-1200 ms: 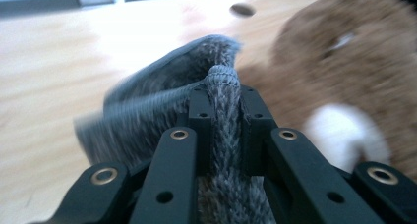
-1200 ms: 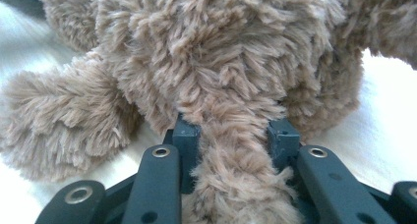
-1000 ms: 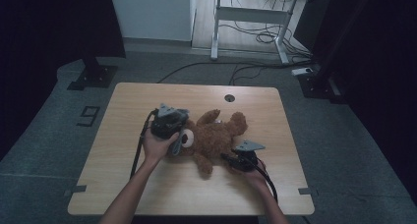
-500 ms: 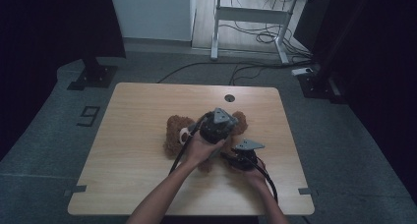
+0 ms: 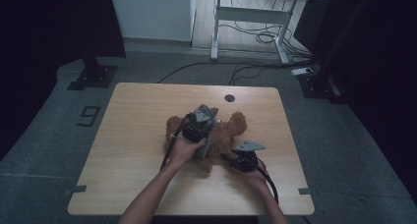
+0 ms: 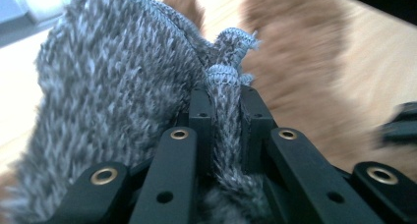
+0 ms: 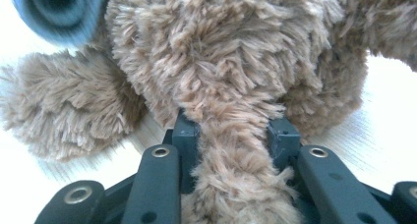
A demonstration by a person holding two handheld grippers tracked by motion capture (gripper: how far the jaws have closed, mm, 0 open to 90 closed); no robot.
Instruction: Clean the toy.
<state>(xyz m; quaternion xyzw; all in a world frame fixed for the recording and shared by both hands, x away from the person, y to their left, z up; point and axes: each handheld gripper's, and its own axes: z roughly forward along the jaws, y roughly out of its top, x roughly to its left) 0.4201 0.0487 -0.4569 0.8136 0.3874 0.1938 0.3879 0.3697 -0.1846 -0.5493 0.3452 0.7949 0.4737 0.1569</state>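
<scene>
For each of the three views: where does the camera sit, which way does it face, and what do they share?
High view: above the near table edge, looking forward and down; both forearms show.
Left gripper view: along the left gripper, shut on grey knit fabric.
Right gripper view: along the right gripper, shut on a limb of the teddy bear.
All three show the bear.

1. A light wooden table (image 5: 133,135) stands on a grey floor (image 5: 44,150).
2. A round hole (image 5: 229,98) is near the far edge of the table.
3. A white desk frame (image 5: 255,17) stands behind, with black cables (image 5: 260,37) under it.
4. A mark "9" (image 5: 88,115) is on the floor, left of the table.
</scene>
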